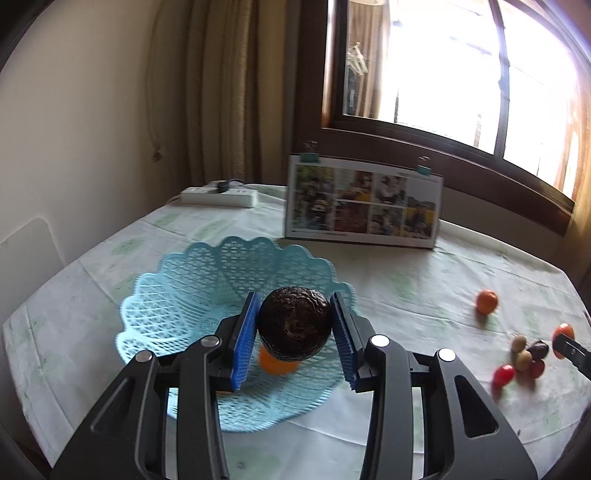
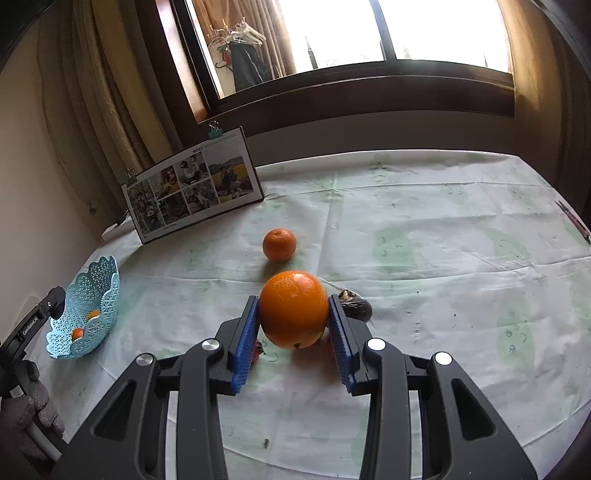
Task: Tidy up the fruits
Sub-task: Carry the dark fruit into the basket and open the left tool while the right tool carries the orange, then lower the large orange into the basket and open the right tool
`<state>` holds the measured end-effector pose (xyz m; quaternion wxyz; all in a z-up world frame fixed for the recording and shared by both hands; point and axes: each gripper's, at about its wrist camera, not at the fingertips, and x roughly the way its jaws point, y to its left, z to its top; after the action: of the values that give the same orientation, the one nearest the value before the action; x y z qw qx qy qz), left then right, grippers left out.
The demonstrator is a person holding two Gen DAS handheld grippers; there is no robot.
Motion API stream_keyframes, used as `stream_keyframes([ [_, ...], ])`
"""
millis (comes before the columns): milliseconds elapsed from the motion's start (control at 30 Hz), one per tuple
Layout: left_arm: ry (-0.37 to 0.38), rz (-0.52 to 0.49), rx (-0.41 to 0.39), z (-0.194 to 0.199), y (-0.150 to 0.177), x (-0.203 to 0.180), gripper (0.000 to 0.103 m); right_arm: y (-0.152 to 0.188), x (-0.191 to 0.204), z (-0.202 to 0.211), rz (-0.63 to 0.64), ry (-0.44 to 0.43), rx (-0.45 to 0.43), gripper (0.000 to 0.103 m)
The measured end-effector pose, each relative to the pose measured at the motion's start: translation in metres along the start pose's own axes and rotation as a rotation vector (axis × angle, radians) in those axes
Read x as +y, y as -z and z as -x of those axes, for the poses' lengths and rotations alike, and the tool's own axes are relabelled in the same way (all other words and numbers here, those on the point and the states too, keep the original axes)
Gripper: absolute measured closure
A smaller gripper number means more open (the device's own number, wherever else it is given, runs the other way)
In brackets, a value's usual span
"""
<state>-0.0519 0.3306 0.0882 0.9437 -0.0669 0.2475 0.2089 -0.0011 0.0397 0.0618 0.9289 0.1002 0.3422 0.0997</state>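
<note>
Left gripper (image 1: 294, 330): grasping a dark avocado (image 1: 293, 324) over the blue basket (image 1: 184, 295).
Right gripper (image 2: 293, 321): clenched around an orange (image 2: 293, 314).
Tangerine (image 2: 279, 244): just beyond.

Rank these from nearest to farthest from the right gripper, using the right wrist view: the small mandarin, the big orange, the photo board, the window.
1. Big orange, clamped between the jaws of the right gripper.
2. Small mandarin, on the tablecloth just beyond it.
3. Photo board, standing at the far left of the table.
4. Window, on the wall behind the table.
</note>
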Motion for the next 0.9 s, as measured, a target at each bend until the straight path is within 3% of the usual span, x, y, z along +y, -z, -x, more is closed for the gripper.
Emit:
stream_keyframes([
  [333, -0.094, 0.068, 0.012, -0.019, 0.000, 0.052, 0.060, 0.000, 0.038, -0.006, 0.052, -0.030, 0.019, 0.065],
  [400, -0.114, 0.084, 0.004, -0.019, 0.000, 0.059, 0.031, 0.000, 0.047, -0.008, 0.064, -0.038, 0.023, 0.065],
  [467, -0.131, 0.109, -0.024, -0.016, 0.000, 0.066, 0.022, 0.000, 0.058, -0.010, 0.080, -0.050, 0.027, 0.065],
  [667, -0.200, 0.135, -0.059, -0.014, 0.002, 0.078, 0.016, -0.001, 0.094, -0.016, 0.130, -0.108, 0.038, 0.065],
  [800, -0.247, 0.148, -0.076, -0.013, 0.006, 0.085, 0.006, -0.002, 0.123, -0.020, 0.175, -0.158, 0.043, 0.065],
  [900, -0.270, 0.136, -0.085, -0.013, 0.009, 0.085, 0.006, -0.003, 0.149, -0.024, 0.211, -0.200, 0.045, 0.065],
])
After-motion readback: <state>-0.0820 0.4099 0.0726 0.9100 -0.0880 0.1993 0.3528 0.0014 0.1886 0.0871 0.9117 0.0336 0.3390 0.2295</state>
